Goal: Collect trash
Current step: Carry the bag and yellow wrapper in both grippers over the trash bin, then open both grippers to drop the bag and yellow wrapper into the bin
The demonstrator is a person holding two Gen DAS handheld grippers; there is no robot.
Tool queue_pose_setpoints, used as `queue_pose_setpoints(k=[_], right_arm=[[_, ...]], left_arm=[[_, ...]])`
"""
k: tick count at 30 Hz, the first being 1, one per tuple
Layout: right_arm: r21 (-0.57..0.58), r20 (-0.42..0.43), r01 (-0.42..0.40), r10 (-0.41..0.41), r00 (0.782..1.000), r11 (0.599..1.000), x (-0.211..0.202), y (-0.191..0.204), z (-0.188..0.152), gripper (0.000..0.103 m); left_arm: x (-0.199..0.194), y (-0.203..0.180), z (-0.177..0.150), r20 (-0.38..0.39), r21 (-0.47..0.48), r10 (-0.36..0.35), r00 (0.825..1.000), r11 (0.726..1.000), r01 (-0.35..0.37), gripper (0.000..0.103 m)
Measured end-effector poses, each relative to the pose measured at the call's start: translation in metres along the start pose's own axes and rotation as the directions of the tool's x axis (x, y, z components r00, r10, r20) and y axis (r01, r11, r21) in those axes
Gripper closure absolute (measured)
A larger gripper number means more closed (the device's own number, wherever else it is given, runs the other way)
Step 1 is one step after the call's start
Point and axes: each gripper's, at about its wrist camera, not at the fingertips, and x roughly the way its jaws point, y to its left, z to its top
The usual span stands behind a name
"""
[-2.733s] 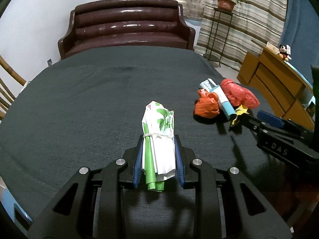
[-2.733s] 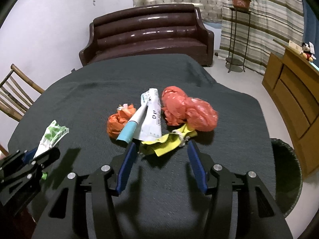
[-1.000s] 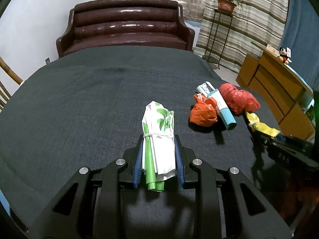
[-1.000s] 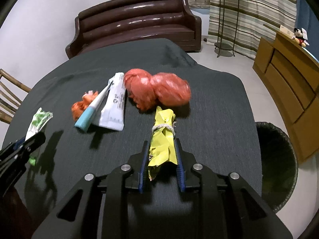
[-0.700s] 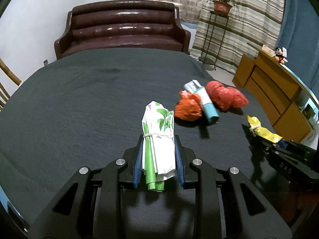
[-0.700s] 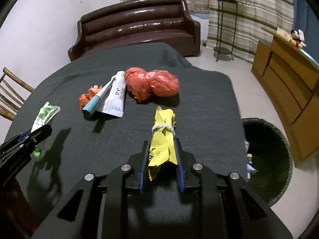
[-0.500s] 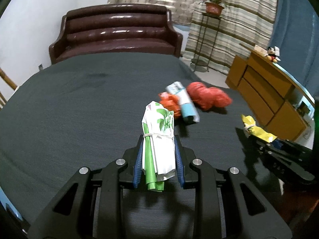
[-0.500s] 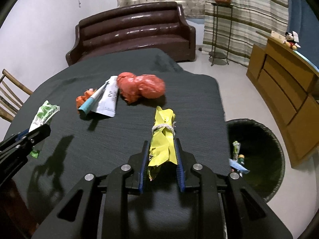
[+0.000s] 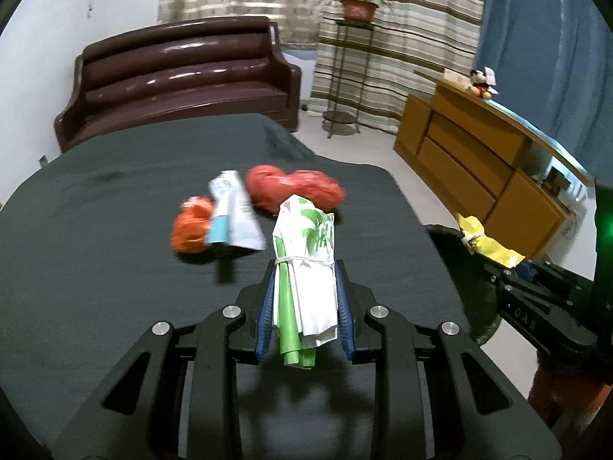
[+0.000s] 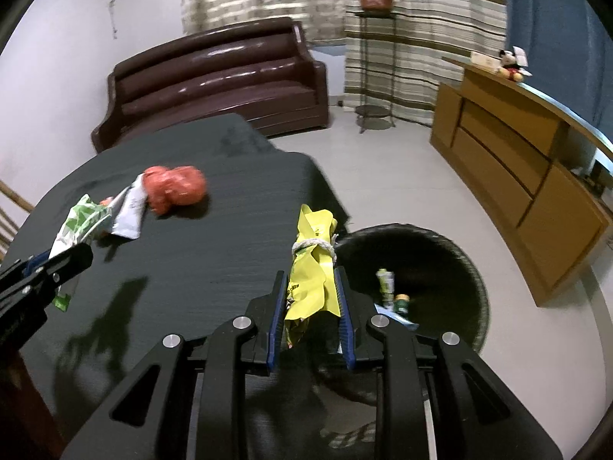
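My left gripper (image 9: 304,283) is shut on a green-and-white tied wrapper (image 9: 306,268), held above the dark table (image 9: 95,268). My right gripper (image 10: 311,287) is shut on a yellow tied wrapper (image 10: 312,264), held over the table's right edge beside the black trash bin (image 10: 452,257). The bin holds a few items. On the table lie a red plastic bag (image 9: 295,188), a white tube (image 9: 233,211) and an orange crumpled scrap (image 9: 189,230). The yellow wrapper also shows in the left wrist view (image 9: 482,241).
A brown sofa (image 10: 214,84) stands behind the table. A wooden sideboard (image 10: 528,176) runs along the right wall. A plant stand (image 10: 369,57) is by the striped curtains. Pale floor lies between table and sideboard.
Both grippers have swung right toward the bin, each still holding its wrapper. The right gripper now reaches past the table's edge, with the bin close below it.
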Motion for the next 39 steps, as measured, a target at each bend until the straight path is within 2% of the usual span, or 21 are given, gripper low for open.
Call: queue_pose_setpoints(k=[9,21,39], right_arm=[[0.042,0.001,0.044,-0.044,0.999,0.998,0.007,-0.035,-0.001,0.078],[0.112,0.004,0.089,-0.090,0.996,0.990,0.013,-0.073,-0.001,0.078],[0.167,-0.012,0.114,-0.113,0.993,0.979,0.025,-0.096,-0.005,0.078]], left_arm=[[0.029,-0.054,0.001,-0.027,0.077,-0.052,0.998,0.996,0.054,0.076],[0.058,-0.110,0.007,-0.045,0.147,-0.080,0.996,0.985,0.086,0.076],[0.089,-0.147,0.013,-0.076,0.207,-0.054,0.996,0.976,0.068,0.074]])
